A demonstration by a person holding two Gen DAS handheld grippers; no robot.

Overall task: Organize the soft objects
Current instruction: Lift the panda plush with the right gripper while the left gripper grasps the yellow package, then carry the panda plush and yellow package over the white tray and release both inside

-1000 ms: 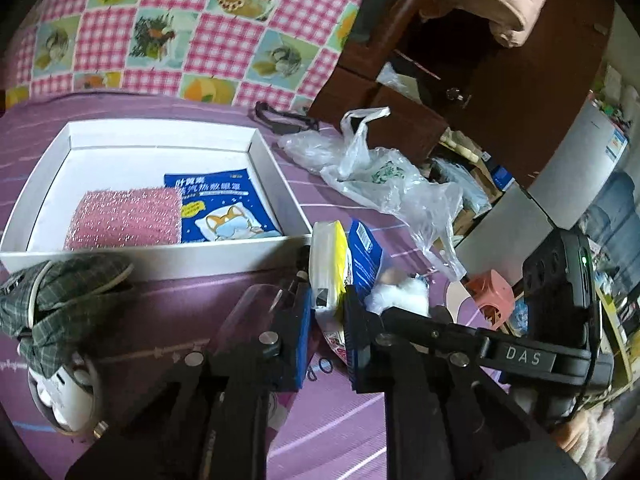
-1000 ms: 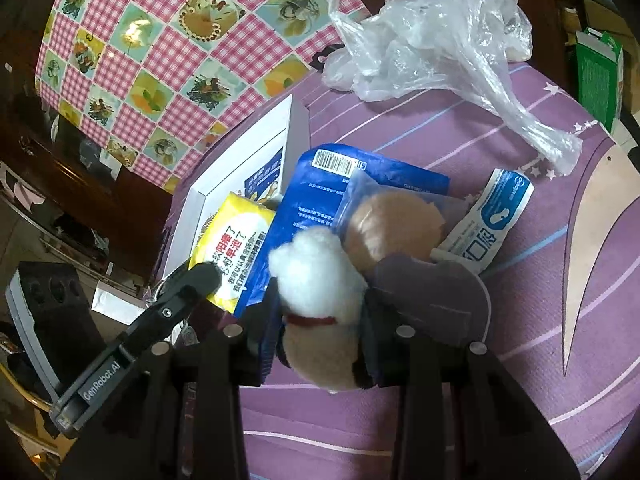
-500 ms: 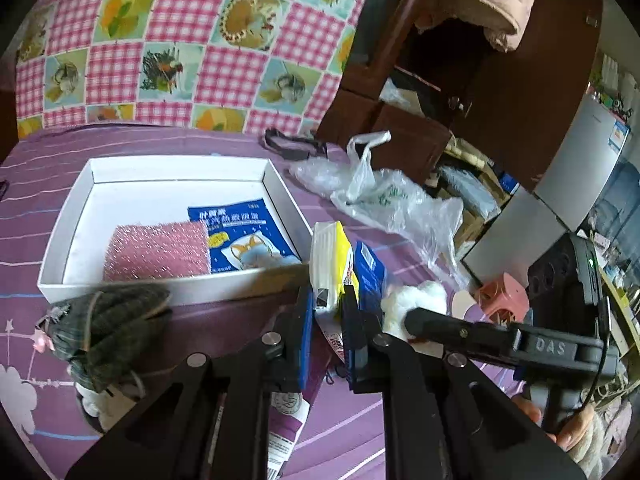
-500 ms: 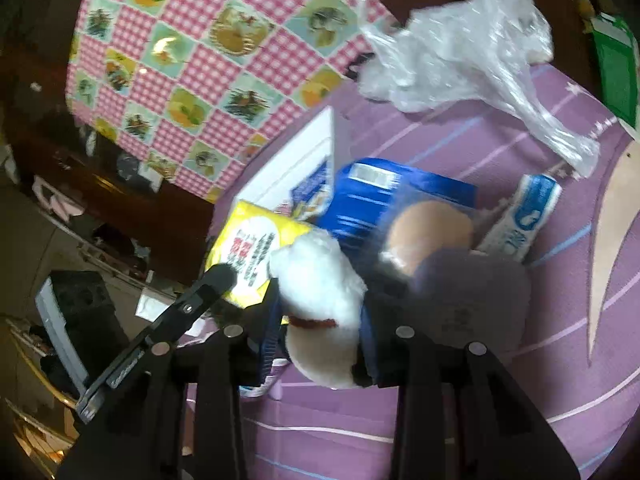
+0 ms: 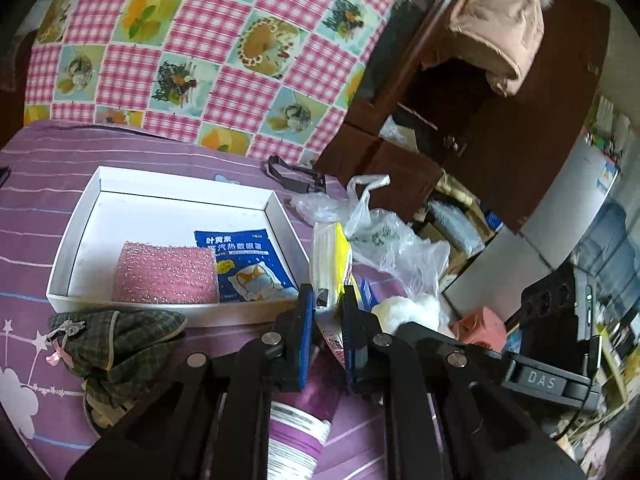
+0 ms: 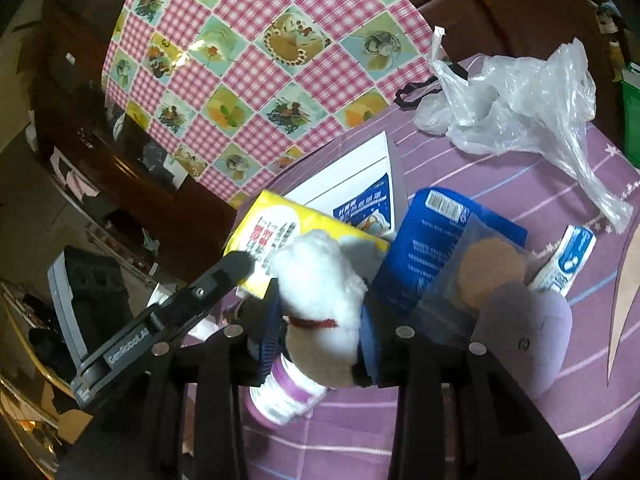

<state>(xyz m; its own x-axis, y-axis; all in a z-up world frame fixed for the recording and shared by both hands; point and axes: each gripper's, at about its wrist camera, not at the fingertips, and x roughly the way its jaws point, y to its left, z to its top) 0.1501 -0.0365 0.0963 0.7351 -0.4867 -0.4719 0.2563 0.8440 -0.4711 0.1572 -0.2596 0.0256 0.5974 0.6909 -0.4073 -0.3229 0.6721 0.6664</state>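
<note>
My left gripper is shut on a yellow and white tissue pack, held edge-up above the purple bedspread. The same pack shows in the right wrist view. My right gripper is shut on a white and tan plush toy with a red collar, lifted off the bed; the toy sits just right of the left fingers. A white box lies ahead left, holding a pink sponge and a blue eye-mask packet.
A green plaid pouch lies in front of the box. Under the grippers stands a purple and white bottle. A blue packet, a powder puff in clear wrap, a mask sachet and a crumpled plastic bag lie to the right.
Both grippers have risen with their loads, so the box and bedspread look lower and farther. The purple bottle under them has come into view. Neither grip has altered.
</note>
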